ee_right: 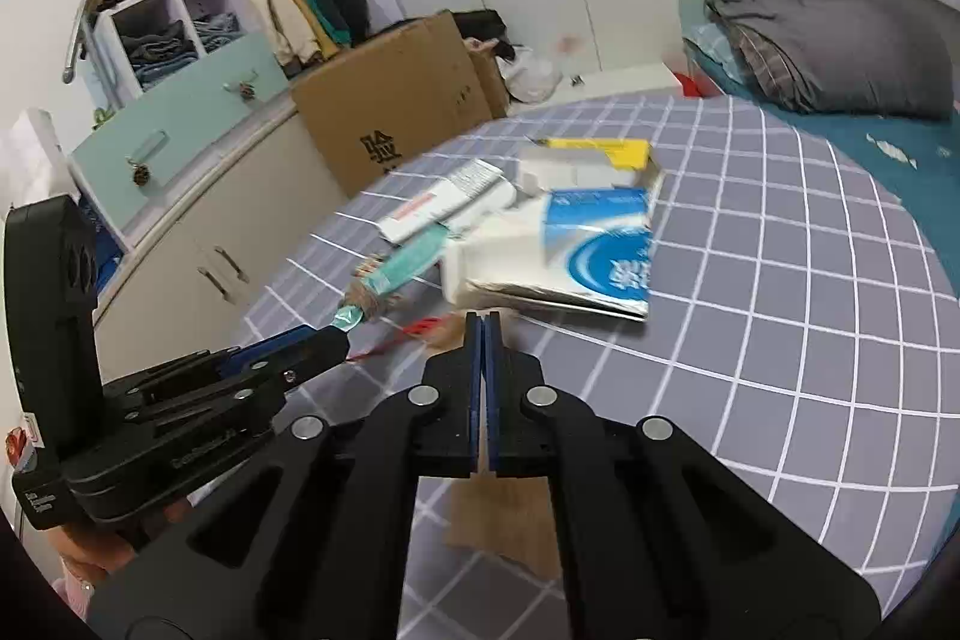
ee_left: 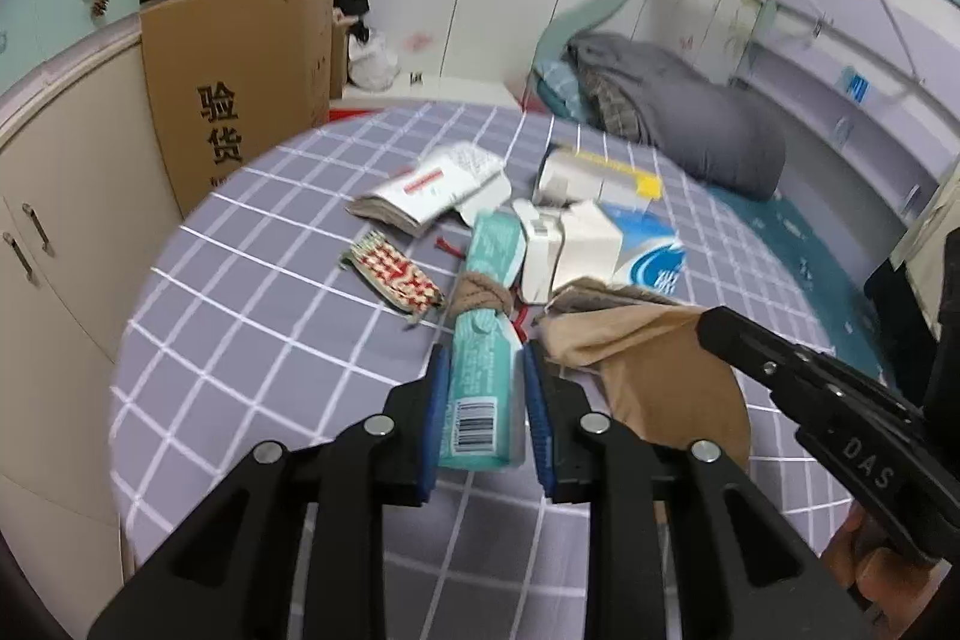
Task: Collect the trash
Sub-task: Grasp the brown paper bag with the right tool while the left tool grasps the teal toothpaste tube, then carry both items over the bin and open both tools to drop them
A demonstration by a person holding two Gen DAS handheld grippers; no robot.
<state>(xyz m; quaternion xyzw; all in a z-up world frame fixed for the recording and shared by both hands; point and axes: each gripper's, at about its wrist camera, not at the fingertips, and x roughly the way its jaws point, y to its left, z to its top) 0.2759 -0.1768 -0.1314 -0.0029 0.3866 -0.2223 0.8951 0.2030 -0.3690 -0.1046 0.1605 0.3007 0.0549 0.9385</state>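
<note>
While most of the litter lies loose on the checked bed cover [ee_left: 252,316], we have only two pieces in hand — so the collecting looks barely begun. Our left tool [ee_left: 485,400] is clenched on the teal wrapper [ee_left: 485,388], which has a tan band knotted round its middle and points away toward the heap. Our right tool [ee_right: 482,340] is pinched tight on a tan bag [ee_left: 654,370], which hangs below it, possibly the sack for the trash. Left to gather, as far as we can see: the blue-and-white box [ee_right: 600,256], the yellow-edged carton [ee_right: 594,157], the white leaflet packet [ee_left: 438,184] and the red-patterned scrap [ee_left: 396,280] — all close together mid-bed. No bin shows in either view.
</note>
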